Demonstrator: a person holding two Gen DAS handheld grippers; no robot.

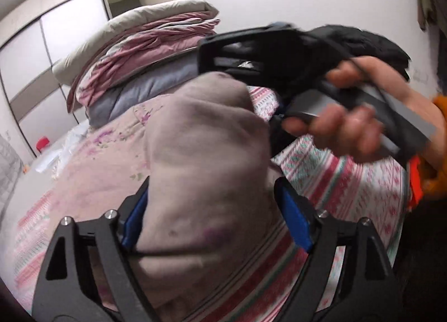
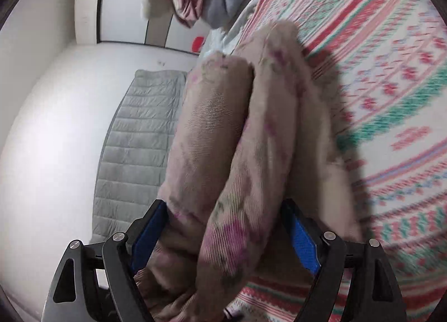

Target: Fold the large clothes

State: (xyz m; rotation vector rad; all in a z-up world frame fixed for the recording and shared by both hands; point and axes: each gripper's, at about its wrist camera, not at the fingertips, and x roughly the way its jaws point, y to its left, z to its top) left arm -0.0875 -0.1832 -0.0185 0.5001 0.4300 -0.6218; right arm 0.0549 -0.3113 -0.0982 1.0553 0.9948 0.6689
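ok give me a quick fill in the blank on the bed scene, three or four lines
1. The pads inside each claw are coloured ____.
2. The garment between the left claw fingers is mauve with a faint ____ print.
3. The pile of folded bedding at the far end of the bed has a ____ quilt on top.
4. The small object beside the wardrobe is ____.

Missing words: blue; floral; cream; red

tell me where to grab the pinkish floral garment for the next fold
A judgement: take the pinkish floral garment at its far rounded end, coming in from the white floor side. It lies bunched in two long rolls on the patterned bedspread, so that end gathers both layers.
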